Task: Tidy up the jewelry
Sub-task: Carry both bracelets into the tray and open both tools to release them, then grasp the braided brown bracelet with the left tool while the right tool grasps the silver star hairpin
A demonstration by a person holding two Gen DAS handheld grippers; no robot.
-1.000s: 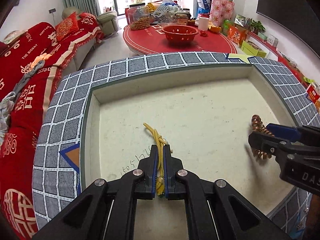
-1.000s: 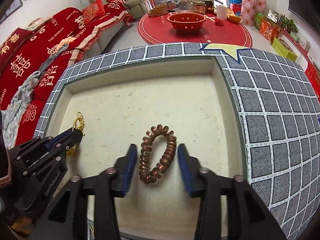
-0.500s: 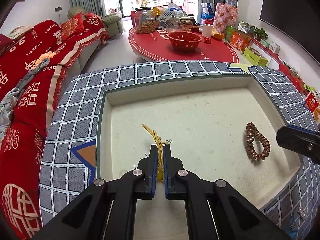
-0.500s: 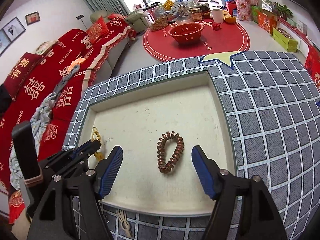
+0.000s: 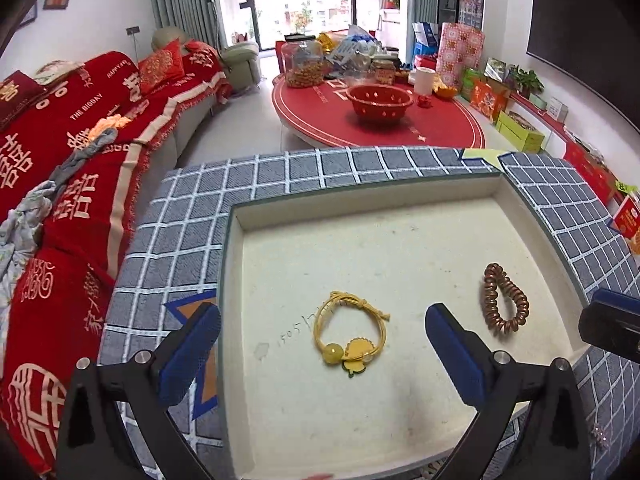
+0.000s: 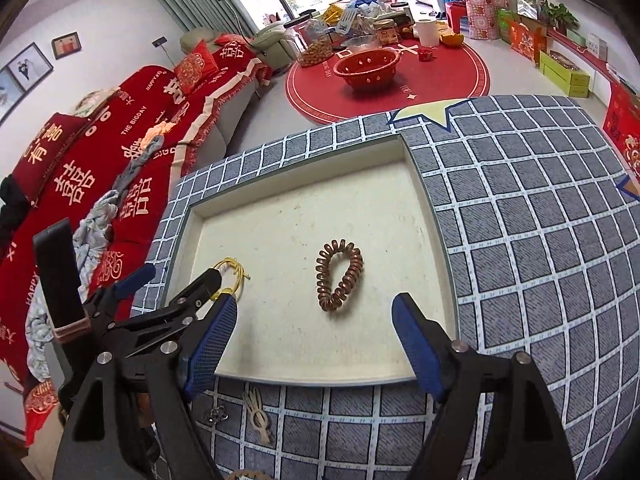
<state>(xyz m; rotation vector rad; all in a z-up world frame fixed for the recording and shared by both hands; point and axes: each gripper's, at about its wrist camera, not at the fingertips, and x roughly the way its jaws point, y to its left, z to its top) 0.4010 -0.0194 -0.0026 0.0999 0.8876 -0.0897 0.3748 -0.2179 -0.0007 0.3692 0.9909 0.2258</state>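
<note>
A yellow cord bracelet (image 5: 350, 334) with beads and a yellow charm lies flat in the cream tray (image 5: 400, 200), left of centre. A copper spiral hair tie (image 5: 505, 305) lies to its right; it also shows in the right wrist view (image 6: 339, 276). My left gripper (image 5: 322, 354) is open and empty, raised just near of the bracelet. My right gripper (image 6: 314, 340) is open and empty, pulled back over the tray's near rim (image 6: 320, 380). The bracelet (image 6: 232, 272) is partly hidden behind the left gripper's fingers (image 6: 200, 284) in the right wrist view.
The tray sits sunk in a grey checked cloth surface (image 6: 540, 240). A beige hair clip (image 6: 258, 416) and a small metal piece (image 6: 216, 414) lie on the cloth near the front edge. A red sofa (image 5: 60, 160) is left, a round red table (image 5: 376, 120) beyond.
My left gripper opened and let go of the yellow bracelet, which now lies flat in the tray. Both grippers pulled back and up; the right one opened wider away from the hair tie.
</note>
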